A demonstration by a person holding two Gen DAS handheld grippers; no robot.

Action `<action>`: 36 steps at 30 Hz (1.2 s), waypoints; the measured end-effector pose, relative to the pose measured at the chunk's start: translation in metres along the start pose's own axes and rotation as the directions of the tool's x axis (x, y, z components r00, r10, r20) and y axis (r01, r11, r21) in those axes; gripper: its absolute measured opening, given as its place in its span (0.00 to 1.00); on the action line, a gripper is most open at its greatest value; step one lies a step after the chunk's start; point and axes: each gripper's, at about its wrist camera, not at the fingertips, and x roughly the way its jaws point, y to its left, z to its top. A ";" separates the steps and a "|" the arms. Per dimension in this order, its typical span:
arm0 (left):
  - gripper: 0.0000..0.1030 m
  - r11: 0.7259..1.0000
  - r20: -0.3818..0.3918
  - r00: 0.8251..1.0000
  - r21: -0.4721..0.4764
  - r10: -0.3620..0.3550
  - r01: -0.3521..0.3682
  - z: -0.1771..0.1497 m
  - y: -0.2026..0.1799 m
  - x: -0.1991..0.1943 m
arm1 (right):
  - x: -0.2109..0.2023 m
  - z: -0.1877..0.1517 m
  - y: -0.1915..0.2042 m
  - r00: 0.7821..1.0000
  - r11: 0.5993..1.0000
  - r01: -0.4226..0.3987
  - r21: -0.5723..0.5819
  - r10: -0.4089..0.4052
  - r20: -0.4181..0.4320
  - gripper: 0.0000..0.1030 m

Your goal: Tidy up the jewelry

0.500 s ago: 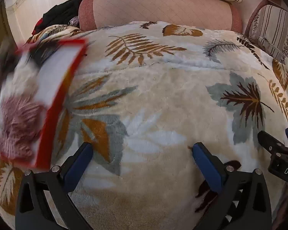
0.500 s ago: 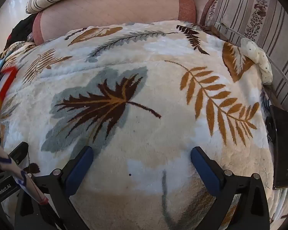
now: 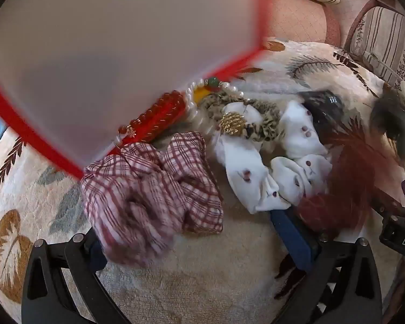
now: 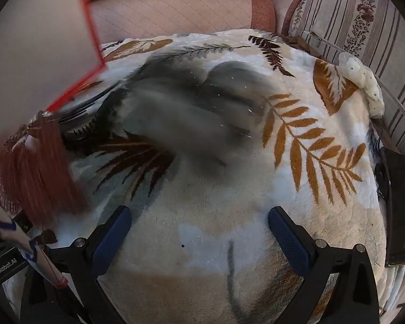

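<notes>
A red-edged box (image 3: 121,54) is tipped over the leaf-print blanket (image 3: 229,283), blurred with motion; it also fills the upper left of the right wrist view (image 4: 35,40). Spilled below it lie a plaid scrunchie (image 3: 148,194), a white dotted scrunchie (image 3: 248,172), a leopard scrunchie (image 3: 264,124) with a gold piece (image 3: 230,122), red beads (image 3: 159,110) and a pearl string (image 3: 199,108). A dark red tassel (image 3: 343,183) (image 4: 37,167) and a blurred grey-black thing (image 4: 191,124) are in motion. My left gripper (image 3: 191,232) is open, the plaid scrunchie over its left finger. My right gripper (image 4: 199,216) is open over bare blanket.
Pink and striped sofa cushions (image 4: 351,27) rise behind the blanket. A black flat device (image 4: 399,202) and a white dotted cloth piece (image 4: 364,81) lie at the right edge. A black toothed comb (image 4: 81,127) shows by the tassel. A patterned stick (image 4: 21,237) crosses the lower left.
The box swung in from the left edge and now hangs tipped over the blanket. Scrunchies, beads, tassel and a dark item have tumbled onto fabric that was bare. Both grippers stayed put.
</notes>
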 end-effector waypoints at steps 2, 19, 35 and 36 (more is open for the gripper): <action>1.00 1.000 0.002 1.000 -0.007 -0.007 0.007 -0.002 0.002 0.000 | 0.000 0.000 0.000 1.000 1.000 -0.003 0.002 0.003 -0.002 1.00; 1.00 1.000 0.012 1.000 0.003 -0.011 0.011 -0.007 0.003 -0.004 | -0.053 -0.021 -0.019 0.993 0.991 -0.078 0.112 0.067 0.098 0.99; 1.00 1.000 -0.023 1.000 0.027 -0.002 0.002 -0.005 0.000 -0.008 | -0.120 -0.072 -0.020 0.965 0.980 -0.170 0.105 0.144 0.217 0.99; 1.00 1.000 -0.042 0.999 0.025 -0.004 0.005 -0.005 0.001 -0.010 | -0.123 -0.073 -0.020 0.964 0.979 -0.175 0.104 0.149 0.219 0.99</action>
